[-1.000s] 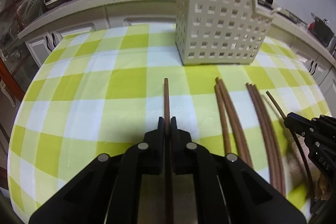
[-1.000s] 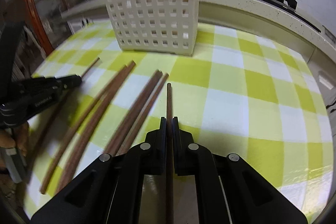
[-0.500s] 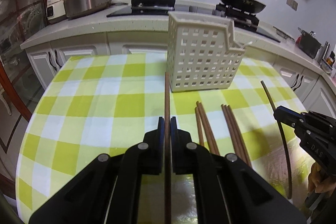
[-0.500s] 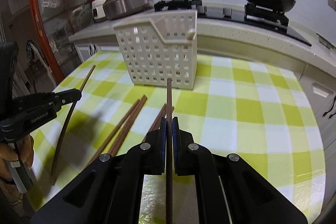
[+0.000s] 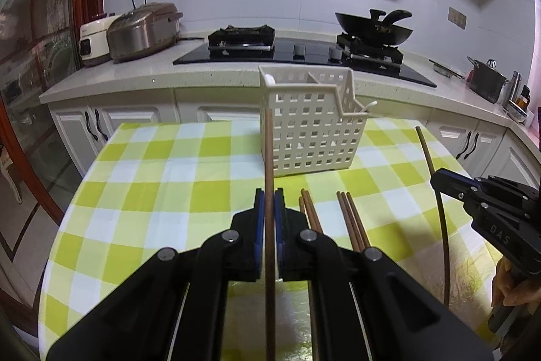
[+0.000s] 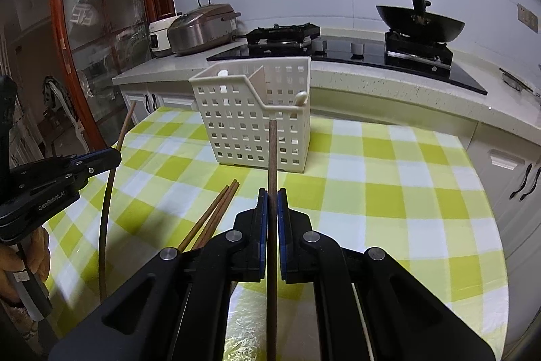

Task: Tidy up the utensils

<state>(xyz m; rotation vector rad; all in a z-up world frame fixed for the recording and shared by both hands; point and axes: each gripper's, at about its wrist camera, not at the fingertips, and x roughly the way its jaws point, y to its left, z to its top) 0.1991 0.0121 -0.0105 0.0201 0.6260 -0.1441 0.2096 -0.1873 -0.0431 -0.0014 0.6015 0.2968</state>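
A white perforated utensil basket (image 5: 311, 131) (image 6: 253, 124) stands on the far part of the green-checked table (image 5: 162, 192), with a white spoon handle (image 5: 369, 105) sticking out of it. My left gripper (image 5: 269, 193) (image 6: 116, 154) is shut on a brown chopstick (image 5: 268, 151), held above the table and pointing at the basket. My right gripper (image 6: 272, 192) (image 5: 434, 178) is shut on another chopstick (image 6: 272, 151) in the same way. Several loose chopsticks (image 5: 351, 219) (image 6: 216, 212) lie on the cloth between the two grippers.
Behind the table runs a kitchen counter (image 5: 135, 73) with two rice cookers (image 5: 142, 33), a gas hob (image 5: 241, 38) and a black wok (image 5: 375, 29). A pot (image 5: 487, 83) sits at the far right. A person's hand (image 6: 30, 253) holds the left gripper.
Both grippers have risen off the table with their chopsticks and pulled back from the basket. The chopsticks, which lay low over the cloth, now hang in the air.
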